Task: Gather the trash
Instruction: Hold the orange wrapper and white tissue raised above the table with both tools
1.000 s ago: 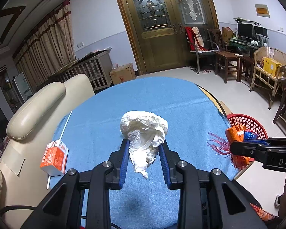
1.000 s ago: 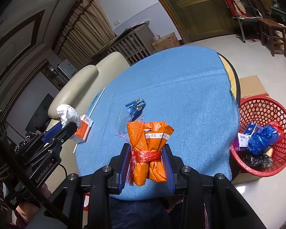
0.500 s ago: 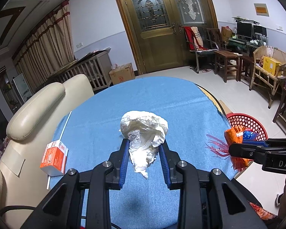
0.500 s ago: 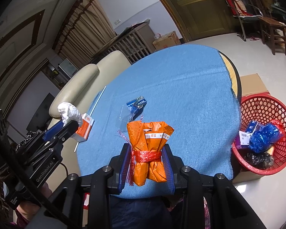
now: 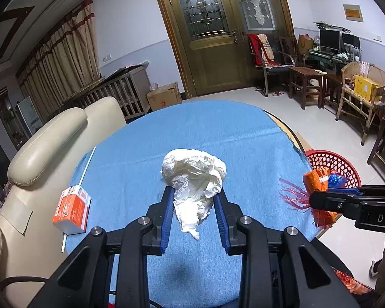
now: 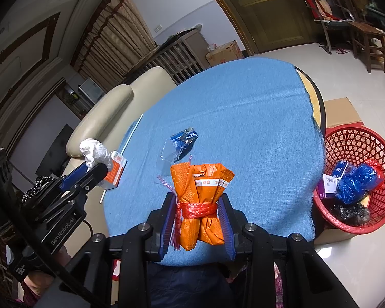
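Blue cloth (image 6: 243,118) over round table, cream sofa (image 5: 46,141) at its far-left edge | red basket (image 6: 356,143) on floor beside table | crumpled white bag (image 5: 195,179) upright, clamped in left gripper (image 5: 193,215) | orange packet (image 6: 200,200) upright, red-tied waist clamped in right gripper (image 6: 197,218), above cloth.

A cream sofa (image 5: 46,141) stands against the left edge of the counter (image 5: 290,131), which carries a blue cloth (image 5: 205,128). Behind the sofa is a slatted crib (image 5: 125,89), with a cardboard box (image 5: 164,96) just beside it on the floor. Brown curtains (image 5: 61,61) hang at left. A wooden double door (image 5: 225,33) fills the far wall. Wooden chairs (image 5: 269,59) and a monitor (image 5: 329,39) stand at right.
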`<action>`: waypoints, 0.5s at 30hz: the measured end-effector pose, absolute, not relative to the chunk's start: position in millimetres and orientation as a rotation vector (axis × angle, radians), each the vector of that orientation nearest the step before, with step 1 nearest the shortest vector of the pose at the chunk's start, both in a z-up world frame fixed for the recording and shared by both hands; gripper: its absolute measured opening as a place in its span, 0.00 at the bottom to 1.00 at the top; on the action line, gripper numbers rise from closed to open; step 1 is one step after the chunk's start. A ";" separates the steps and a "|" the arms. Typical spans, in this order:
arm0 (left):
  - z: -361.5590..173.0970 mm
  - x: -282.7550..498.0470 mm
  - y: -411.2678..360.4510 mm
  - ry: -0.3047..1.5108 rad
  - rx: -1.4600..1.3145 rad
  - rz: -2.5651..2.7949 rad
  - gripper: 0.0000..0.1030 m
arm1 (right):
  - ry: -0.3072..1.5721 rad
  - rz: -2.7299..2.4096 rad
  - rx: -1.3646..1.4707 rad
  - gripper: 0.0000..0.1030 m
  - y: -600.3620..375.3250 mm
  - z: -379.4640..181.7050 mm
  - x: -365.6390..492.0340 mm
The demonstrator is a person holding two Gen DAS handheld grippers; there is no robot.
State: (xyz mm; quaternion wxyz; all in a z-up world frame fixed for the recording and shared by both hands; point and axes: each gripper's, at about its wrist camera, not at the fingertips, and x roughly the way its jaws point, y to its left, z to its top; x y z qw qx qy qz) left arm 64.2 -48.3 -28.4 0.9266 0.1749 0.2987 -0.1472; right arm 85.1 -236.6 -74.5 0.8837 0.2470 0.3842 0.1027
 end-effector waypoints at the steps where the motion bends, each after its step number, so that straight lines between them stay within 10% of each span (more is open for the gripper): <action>1: -28.7 64.8 -48.4 0.614 0.358 -0.302 0.32 | 0.800 0.215 0.515 0.35 -236.6 -74.6 85.1; 15: -33.0 67.6 -50.1 0.622 0.365 -0.302 0.32 | 0.803 0.209 0.526 0.35 -238.5 -75.0 82.6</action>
